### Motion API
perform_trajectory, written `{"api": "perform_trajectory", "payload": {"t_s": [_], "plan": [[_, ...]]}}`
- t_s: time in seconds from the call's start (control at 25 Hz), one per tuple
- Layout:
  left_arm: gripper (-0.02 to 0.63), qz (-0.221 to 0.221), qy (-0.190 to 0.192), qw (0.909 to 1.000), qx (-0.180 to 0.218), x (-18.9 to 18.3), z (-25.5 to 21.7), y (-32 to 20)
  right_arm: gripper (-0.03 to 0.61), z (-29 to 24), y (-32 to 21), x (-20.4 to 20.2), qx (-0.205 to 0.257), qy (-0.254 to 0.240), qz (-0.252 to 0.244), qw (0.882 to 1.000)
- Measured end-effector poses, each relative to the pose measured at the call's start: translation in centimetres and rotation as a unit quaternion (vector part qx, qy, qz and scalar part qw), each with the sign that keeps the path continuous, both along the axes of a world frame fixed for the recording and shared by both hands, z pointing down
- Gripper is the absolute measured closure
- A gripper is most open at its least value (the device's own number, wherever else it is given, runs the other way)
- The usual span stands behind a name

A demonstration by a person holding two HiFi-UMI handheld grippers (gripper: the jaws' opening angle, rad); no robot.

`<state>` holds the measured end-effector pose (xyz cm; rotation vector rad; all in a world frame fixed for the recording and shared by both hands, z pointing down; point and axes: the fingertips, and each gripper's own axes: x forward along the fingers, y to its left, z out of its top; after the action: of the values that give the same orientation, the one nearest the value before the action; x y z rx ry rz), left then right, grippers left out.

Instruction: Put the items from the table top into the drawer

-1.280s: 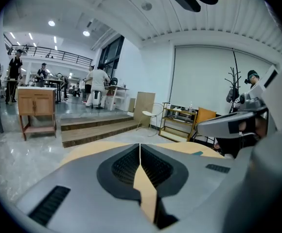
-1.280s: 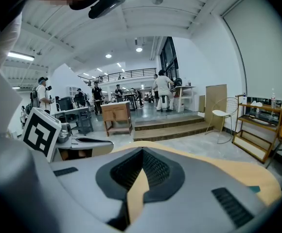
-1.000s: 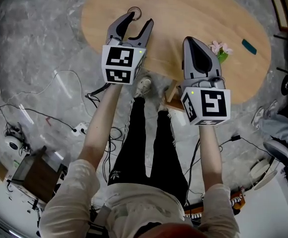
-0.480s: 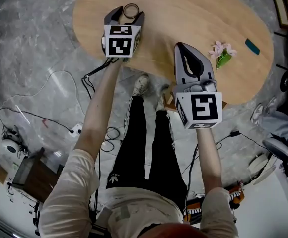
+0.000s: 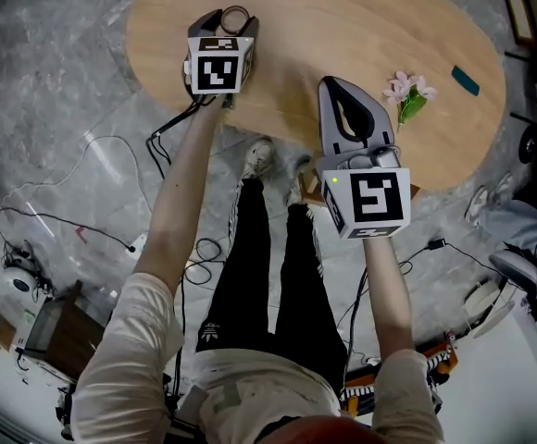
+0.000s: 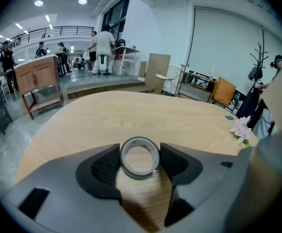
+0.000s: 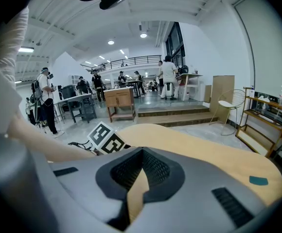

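The tape roll is laid flat on the worktop, flanked closely by the left gripper, whose jaws have just been opening and stand apart. The right gripper is closed, empty.

No word, number or brand can be read; the only printed signs are letterless black-and-white square marker patterns on the cube behind the left gripper jaws and the cube behind the right gripper jaws
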<state>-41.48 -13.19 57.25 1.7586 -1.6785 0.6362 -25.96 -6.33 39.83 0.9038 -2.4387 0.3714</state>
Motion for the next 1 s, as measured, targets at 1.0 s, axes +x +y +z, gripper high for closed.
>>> {"api": "perform_trajectory", "payload": {"t_s": [1.0], "plan": [[0.353,0.013,-0.016,0.9753,0.220,10.4,-28.5,9.7,0.574,-11.4,3.1,5.3,0.067,-0.061,0.060,0.994]]}}
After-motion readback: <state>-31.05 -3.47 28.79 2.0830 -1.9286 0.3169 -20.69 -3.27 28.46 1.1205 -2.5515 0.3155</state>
